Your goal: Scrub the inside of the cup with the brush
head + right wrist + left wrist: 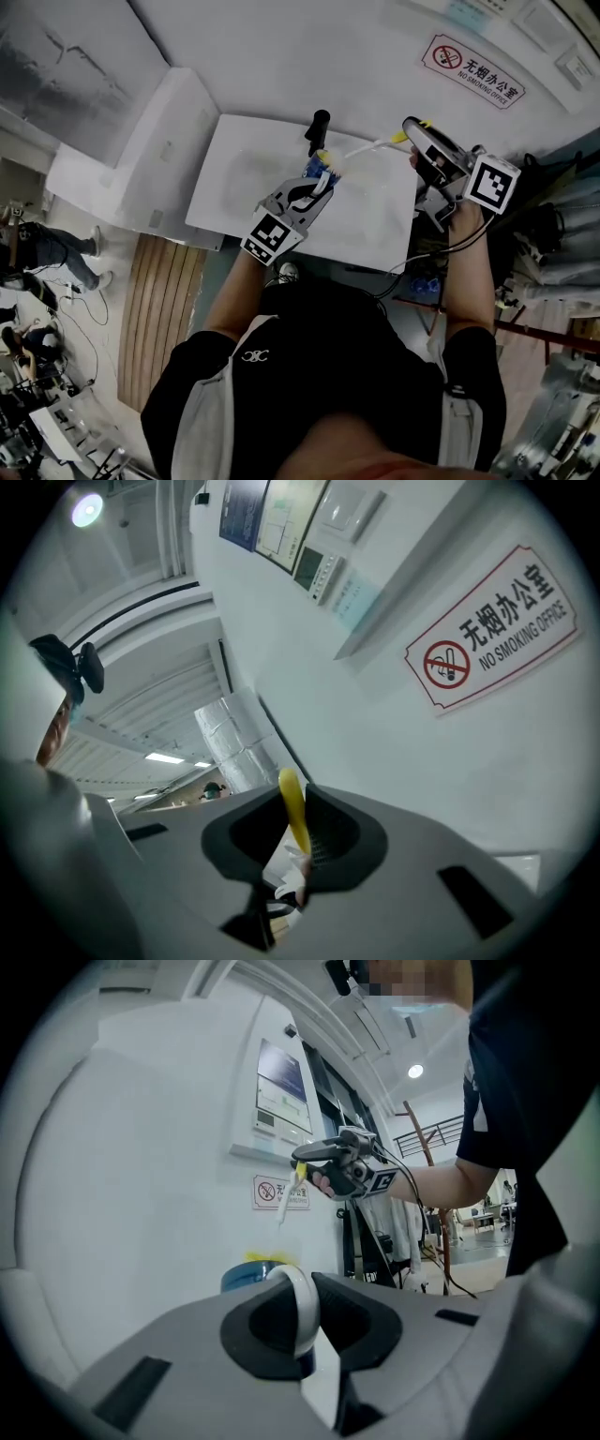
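The left gripper (309,1335) is gripping the white handle (296,1302) of the cup (246,1276); its jaws are standing only a little apart, with both pads pressing on the loop. The cup is blue with a yellow band at its rim, and it is sitting just past the jaw tips, on the far side of the handle. In the head view it is hanging over the white sink (375,225), just in front of the black tap (319,127).

The right gripper (412,142) is clamping the yellow end of the brush (366,147), its jaws nearly together on the thin handle. The white shaft is running from that gripper towards the cup. In the head view the brush tip is lying at the cup's mouth. In the left gripper view the tip is hanging above the rim with a gap showing, so the bristles are not reaching inside the cup.

The person's arms are reaching forward over the near edge of the sink, the left one to the cup and the right one further out to the side. The marker cubes are showing on both grippers, left (272,234) and right (492,183).

Beyond the sink a white wall (281,56) is carrying a no-smoking sign (492,630), near the right gripper.
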Demonstrator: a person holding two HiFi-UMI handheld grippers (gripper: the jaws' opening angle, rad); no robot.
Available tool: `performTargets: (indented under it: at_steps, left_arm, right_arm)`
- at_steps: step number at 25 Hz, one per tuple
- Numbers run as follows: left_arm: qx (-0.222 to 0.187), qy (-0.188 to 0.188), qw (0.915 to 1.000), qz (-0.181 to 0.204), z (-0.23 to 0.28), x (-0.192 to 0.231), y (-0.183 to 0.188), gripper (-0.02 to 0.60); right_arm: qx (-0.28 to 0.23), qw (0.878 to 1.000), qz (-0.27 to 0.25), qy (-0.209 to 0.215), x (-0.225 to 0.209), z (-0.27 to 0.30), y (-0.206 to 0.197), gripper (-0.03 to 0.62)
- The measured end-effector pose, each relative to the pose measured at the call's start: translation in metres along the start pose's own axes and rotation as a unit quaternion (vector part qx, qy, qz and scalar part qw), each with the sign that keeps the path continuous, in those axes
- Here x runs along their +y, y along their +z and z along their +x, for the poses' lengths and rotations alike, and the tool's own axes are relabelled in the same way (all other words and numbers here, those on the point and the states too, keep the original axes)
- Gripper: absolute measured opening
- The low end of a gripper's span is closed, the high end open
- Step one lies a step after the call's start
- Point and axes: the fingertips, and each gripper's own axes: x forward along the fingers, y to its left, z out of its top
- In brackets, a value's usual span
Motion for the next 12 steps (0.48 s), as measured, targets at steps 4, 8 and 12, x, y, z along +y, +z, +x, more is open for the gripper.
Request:
performTargets:
  at_steps: [4,8,12]
  left_arm:
    - [0.007,0.002,0.9998,0.019,0.001,-0.002,-0.001,0.044]
    - [0.009,0.002,0.9995,0.03,0.002,-0.004,-0.002,0.044]
    - [0.009,0.012,0.9995,0.029,-0.001,0.001,-0.004,0.044]
  right_arm:
    - [-0.013,0.999,-0.013,-0.028,-0.001,0.002,0.007,0.056]
    - [-0.06,0.995,-0.03,-0.08,-0.013,-0.004,0.025,0.049]
    - [-0.094,0.989,-0.043,-0.107,-0.012,-0.015,0.042,0.049]
